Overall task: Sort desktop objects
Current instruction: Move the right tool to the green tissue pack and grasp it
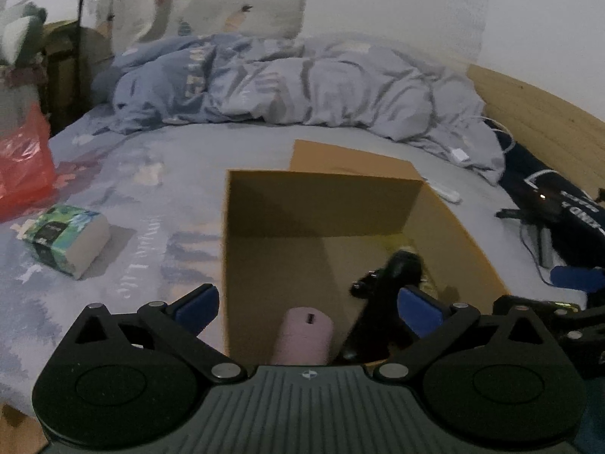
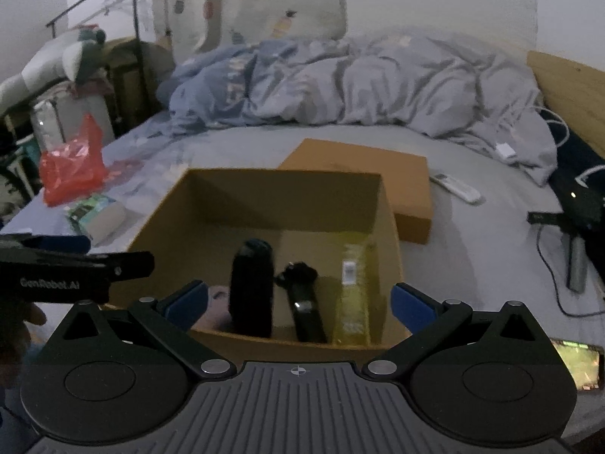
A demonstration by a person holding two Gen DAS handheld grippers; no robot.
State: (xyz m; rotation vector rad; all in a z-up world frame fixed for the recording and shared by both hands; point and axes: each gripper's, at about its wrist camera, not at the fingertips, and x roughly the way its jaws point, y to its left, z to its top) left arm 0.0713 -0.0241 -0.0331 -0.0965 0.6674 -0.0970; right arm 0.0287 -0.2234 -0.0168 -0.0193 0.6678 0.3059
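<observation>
An open cardboard box stands on the bed; it also shows in the left wrist view. Inside it lie a black cylinder, a black handled tool, a yellow-green bottle and a pink cylinder. My left gripper is open and empty over the box's near left edge. My right gripper is open and empty at the box's near wall. A green tissue pack lies on the sheet left of the box, also in the right wrist view.
The box lid lies behind the box. A white remote, a red plastic bag, a crumpled duvet, dark gear with cables at the right and a lit phone surround it.
</observation>
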